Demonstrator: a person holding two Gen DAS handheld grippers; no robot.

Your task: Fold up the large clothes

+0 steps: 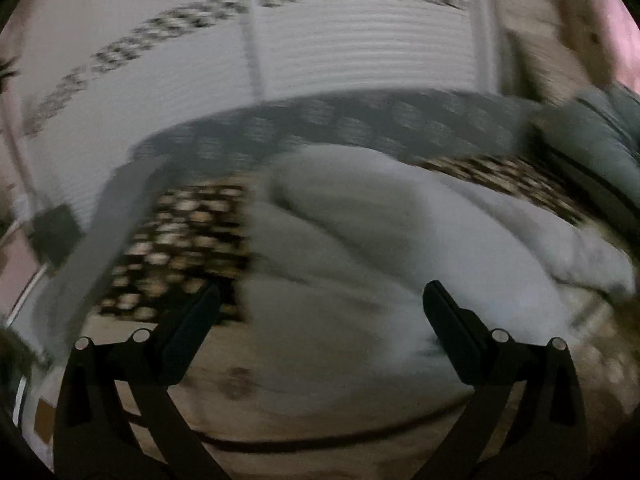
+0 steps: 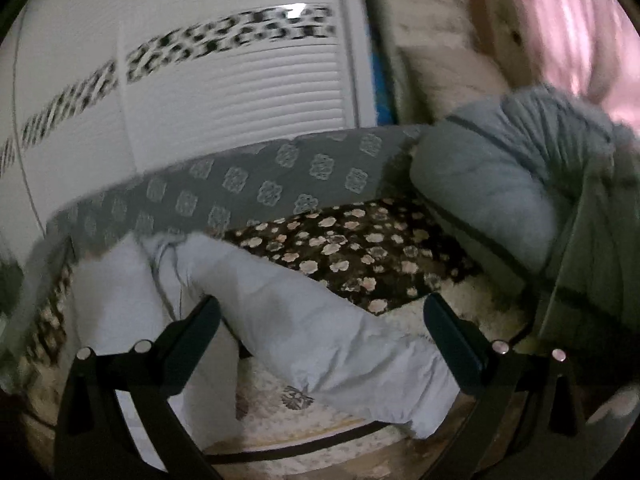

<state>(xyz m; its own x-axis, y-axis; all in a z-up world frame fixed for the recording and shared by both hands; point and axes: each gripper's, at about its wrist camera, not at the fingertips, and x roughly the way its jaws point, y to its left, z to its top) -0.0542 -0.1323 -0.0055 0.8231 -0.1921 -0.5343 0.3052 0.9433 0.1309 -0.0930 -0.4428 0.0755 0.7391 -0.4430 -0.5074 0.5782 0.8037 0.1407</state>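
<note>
My left gripper [image 1: 320, 320] has its fingers spread wide with nothing between them, and my right gripper [image 2: 322, 330] is the same: both pairs stand apart, gripping nothing. I judge I keep them wide because I am about to take hold of cloth, not carry it.

The pale garment [image 2: 304, 320] is my landmark. In the right wrist view a long sleeve-like part of it runs diagonally under my right fingers [image 2: 452, 332], its loose end nearest me, while the bulk lies toward the left. In the left wrist view, which is badly blurred, the same garment [image 1: 380, 240] lies rumpled just ahead of my left fingers [image 1: 192, 328], unfolded and bunched in soft ridges. No fold looks started yet, as far as I can judge.

Under the garment is a cream bed cover [image 2: 280, 420], and beyond the garment a dark blanket with pale flowers [image 2: 360, 248]. Past that runs a grey patterned band [image 2: 248, 188], then a white ribbed wall panel [image 2: 240, 80]. To the right of the garment sits a heap of grey-blue bedding [image 2: 492, 184], near enough that it could crowd the sleeve if I spread the garment that way. Pink curtain [image 2: 580, 32] hangs behind the heap.
</note>
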